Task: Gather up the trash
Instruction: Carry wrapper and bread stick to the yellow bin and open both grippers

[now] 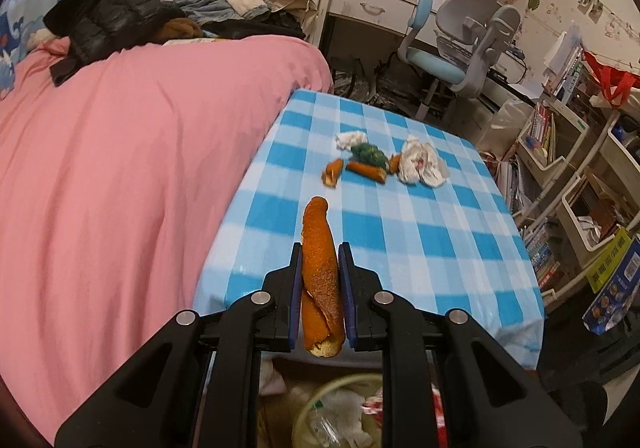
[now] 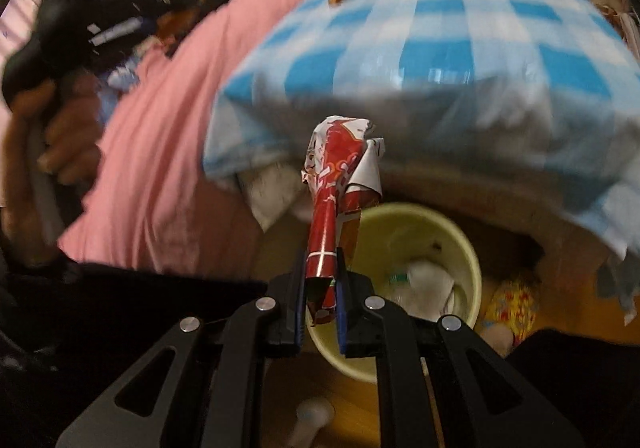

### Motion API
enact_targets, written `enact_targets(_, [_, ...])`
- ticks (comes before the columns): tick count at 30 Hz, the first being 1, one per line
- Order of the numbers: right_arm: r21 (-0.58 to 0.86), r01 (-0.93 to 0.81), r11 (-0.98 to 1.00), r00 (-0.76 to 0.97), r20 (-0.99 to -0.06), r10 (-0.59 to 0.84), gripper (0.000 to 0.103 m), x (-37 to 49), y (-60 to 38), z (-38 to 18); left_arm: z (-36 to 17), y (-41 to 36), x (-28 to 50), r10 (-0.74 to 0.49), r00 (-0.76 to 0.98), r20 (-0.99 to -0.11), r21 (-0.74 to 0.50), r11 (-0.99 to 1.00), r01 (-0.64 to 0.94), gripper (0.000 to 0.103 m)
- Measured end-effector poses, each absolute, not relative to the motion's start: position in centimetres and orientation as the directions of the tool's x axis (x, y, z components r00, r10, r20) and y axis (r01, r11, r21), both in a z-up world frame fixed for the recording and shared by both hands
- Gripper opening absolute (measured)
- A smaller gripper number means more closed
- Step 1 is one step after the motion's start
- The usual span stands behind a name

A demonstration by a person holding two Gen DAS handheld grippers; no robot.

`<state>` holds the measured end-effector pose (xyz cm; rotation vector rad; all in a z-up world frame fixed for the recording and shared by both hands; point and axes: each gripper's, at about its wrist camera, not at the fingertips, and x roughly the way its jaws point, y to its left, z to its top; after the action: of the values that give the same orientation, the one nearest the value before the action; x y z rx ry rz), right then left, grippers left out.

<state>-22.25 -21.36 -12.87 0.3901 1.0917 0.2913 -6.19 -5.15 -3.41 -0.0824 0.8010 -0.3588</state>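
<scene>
My left gripper [image 1: 319, 248] is shut on a long curled orange peel [image 1: 318, 272], held above the near edge of the blue checked table [image 1: 420, 240]. More peel pieces [image 1: 362, 169], a green wrapper [image 1: 370, 154] and crumpled tissues [image 1: 420, 161] lie on the table's far part. My right gripper [image 2: 320, 254] is shut on a crumpled red and white wrapper [image 2: 340, 176], held over a pale yellow trash bin [image 2: 452, 236] on the floor below the table's edge. The bin holds white tissue and plastic [image 2: 428, 280]. The bin also shows at the bottom of the left wrist view [image 1: 340, 408].
A pink-covered bed [image 1: 140, 168] with piled clothes [image 1: 120, 16] borders the table's left side. A desk chair [image 1: 464, 48] and cluttered shelves [image 1: 580, 176] stand behind and to the right. The hand holding the left gripper [image 2: 60, 120] shows at the left of the right wrist view.
</scene>
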Motion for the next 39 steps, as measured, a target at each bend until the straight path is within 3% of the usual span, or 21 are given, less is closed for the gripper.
enact_targets(9, [0.355, -0.047, 0.934, 0.356, -0.868, 0.348, 0.017, -23.6, -19.6, -15.1, -5.3, -5.4, -11.6, -0.356, 0.607, -0.71, -0.201, 0.929, 0.31, 0.016])
enact_targets(12, [0.348, -0.022, 0.937, 0.361, -0.872, 0.332, 0.027, -23.9, -20.4, -15.3, -6.3, -6.3, -13.0, -0.355, 0.584, -0.73, -0.187, 0.926, 0.328, 0.016])
enact_targets(14, [0.338, -0.013, 0.941, 0.385, -0.867, 0.317, 0.04, -24.0, -20.8, -14.7, -6.9, -6.8, -13.8, -0.352, 0.571, -0.741, -0.177, 0.924, 0.34, 0.016])
enact_targets(22, [0.363, 0.072, 0.929, 0.521, -0.808, 0.276, 0.058, -24.5, -23.2, -12.4, -9.6, -8.8, -17.0, -0.336, 0.505, -0.795, -0.144, 0.913, 0.381, 0.016])
enact_targets(29, [0.398, 0.137, 0.907, 0.65, -0.727, 0.221, 0.065, -25.2, -25.0, -10.2, -12.4, -10.6, -18.9, -0.305, 0.406, -0.862, -0.113, 0.895, 0.431, 0.017])
enact_targets(30, [0.402, 0.147, 0.904, 0.663, -0.718, 0.211, 0.065, -25.3, -25.3, -10.1, -12.8, -10.8, -19.1, -0.294, 0.396, -0.87, -0.105, 0.894, 0.435, 0.022])
enact_targets(33, [0.413, 0.181, 0.892, 0.701, -0.691, 0.178, 0.069, -25.7, -26.1, -9.6, -13.2, -11.1, -19.6, -0.268, 0.401, -0.876, -0.079, 0.9, 0.429, 0.051])
enact_targets(39, [0.41, 0.216, 0.886, 0.718, -0.681, 0.14, 0.071, -25.6, -26.5, -9.6, -11.7, -10.2, -19.5, -0.257, 0.49, -0.833, -0.066, 0.926, 0.373, 0.068])
